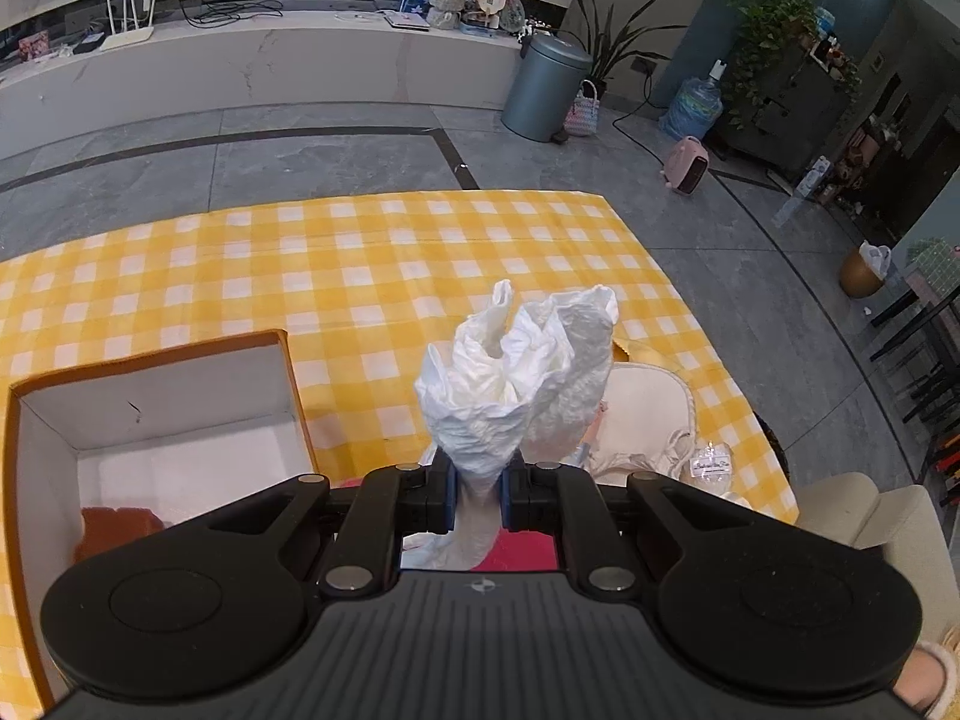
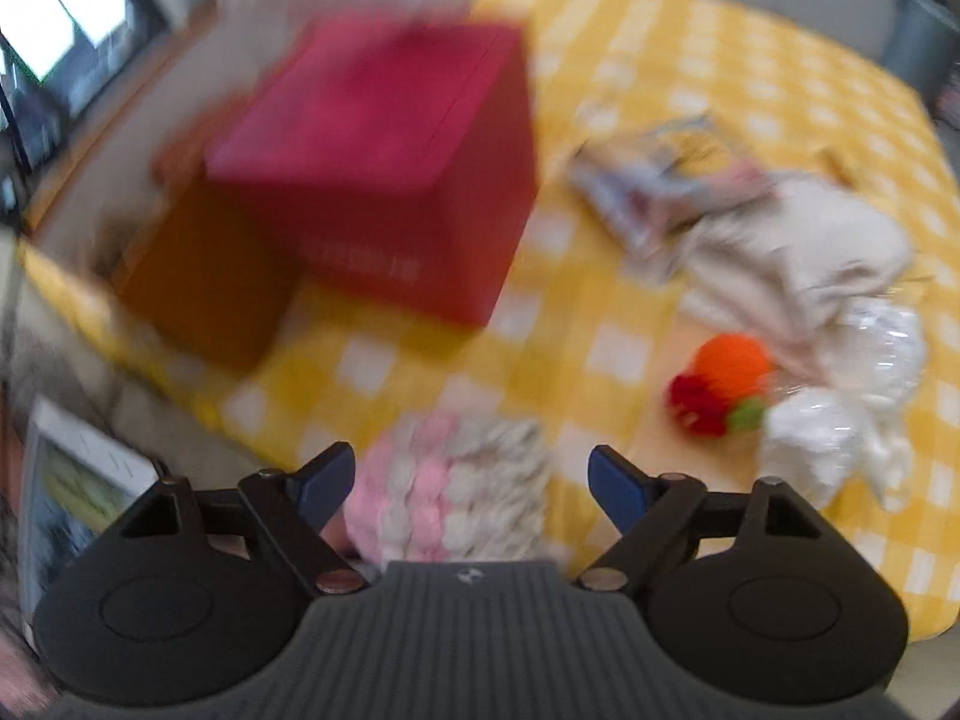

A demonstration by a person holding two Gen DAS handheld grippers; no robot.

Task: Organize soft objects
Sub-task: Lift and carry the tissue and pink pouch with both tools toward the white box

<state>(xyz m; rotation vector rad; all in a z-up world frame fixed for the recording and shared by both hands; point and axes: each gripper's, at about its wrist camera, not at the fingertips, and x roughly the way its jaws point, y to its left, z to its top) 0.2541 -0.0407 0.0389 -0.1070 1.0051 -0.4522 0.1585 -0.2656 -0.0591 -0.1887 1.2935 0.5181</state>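
Left wrist view: nearest the lens, the black left gripper (image 1: 478, 495) has its jaws drawn almost together, pinching the narrow waist of a crumpled white tissue-like sheet (image 1: 516, 372), which fans upward above the blue pads at frame centre. At lower left lies an open cardboard box with an orange rim and white inner walls (image 1: 150, 414); an orange-brown item rests in its near corner. Right of the sheet, a cream fabric pouch (image 1: 651, 414) and a clear packet bearing a small label, too small to read, lie on the yellow-and-white checked tablecloth (image 1: 360, 264). Beyond the table stand a grey cylindrical bin (image 1: 543, 87), a blue water bottle (image 1: 690, 108) and a small pink heater (image 1: 686, 164) on the grey tiled floor.

Right wrist view, heavily blurred: the black right gripper (image 2: 468, 483) points steeply down with its jaws spread wide, gripping nothing; a pink-and-white knitted soft item (image 2: 456, 486) lies under the gap between them, contact not discernible. A red rectangular box (image 2: 384, 156) at upper centre carries pale lettering, unreadable. At right lie an orange-and-red plush toy (image 2: 723, 381), white wrapped bundles (image 2: 840, 420) and cream cloth (image 2: 798, 252).
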